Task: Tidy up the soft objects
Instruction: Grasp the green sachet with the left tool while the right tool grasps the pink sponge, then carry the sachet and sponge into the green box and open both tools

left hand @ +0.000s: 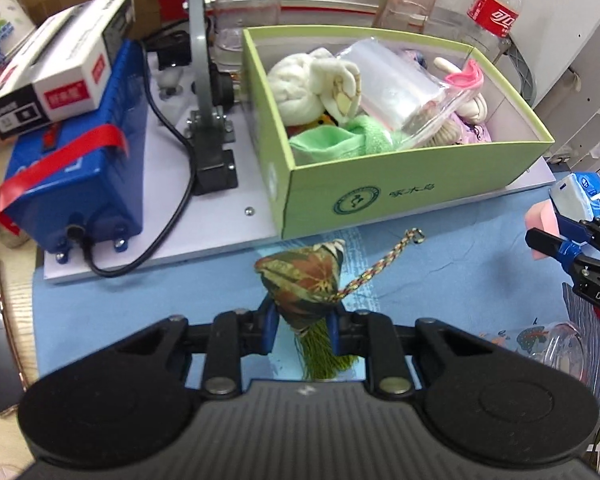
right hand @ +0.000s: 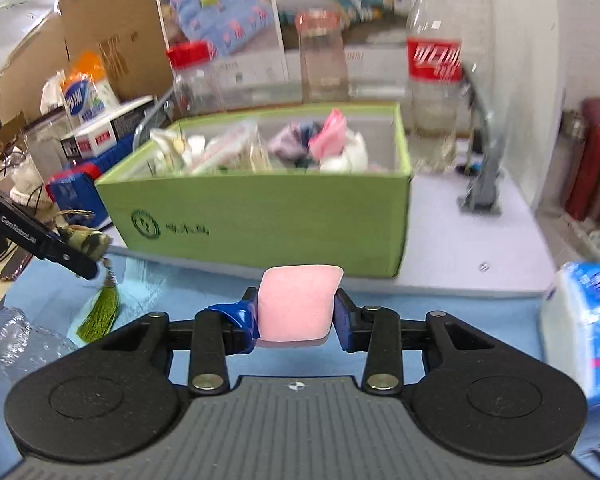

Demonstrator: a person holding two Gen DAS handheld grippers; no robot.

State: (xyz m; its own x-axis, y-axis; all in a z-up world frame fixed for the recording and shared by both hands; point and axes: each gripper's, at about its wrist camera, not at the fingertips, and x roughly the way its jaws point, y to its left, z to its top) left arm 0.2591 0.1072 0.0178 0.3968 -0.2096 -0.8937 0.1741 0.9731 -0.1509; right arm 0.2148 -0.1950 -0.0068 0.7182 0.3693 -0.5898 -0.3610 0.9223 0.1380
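Observation:
My left gripper (left hand: 302, 322) is shut on a leaf-patterned fabric sachet (left hand: 300, 276) with a green tassel and a braided cord, held above the blue mat (left hand: 140, 312) in front of the green box (left hand: 400, 184). The box holds a white plush toy (left hand: 312, 80), a green cloth (left hand: 332, 138), a clear zip bag (left hand: 396, 88) and other soft things. My right gripper (right hand: 296, 316) is shut on a pink sponge block (right hand: 298, 304), facing the same green box (right hand: 260, 220). In the right wrist view the left gripper (right hand: 80, 256) with the sachet (right hand: 86, 238) shows at the left.
A blue power unit (left hand: 76, 168) with a black cable and small cartons on top stands left of the box, beside a grey metal stand (left hand: 204, 80). Bottles (right hand: 434, 76) stand behind the box. A tissue pack (right hand: 588, 332) lies at the right, and crumpled clear plastic (right hand: 16, 344) at the left.

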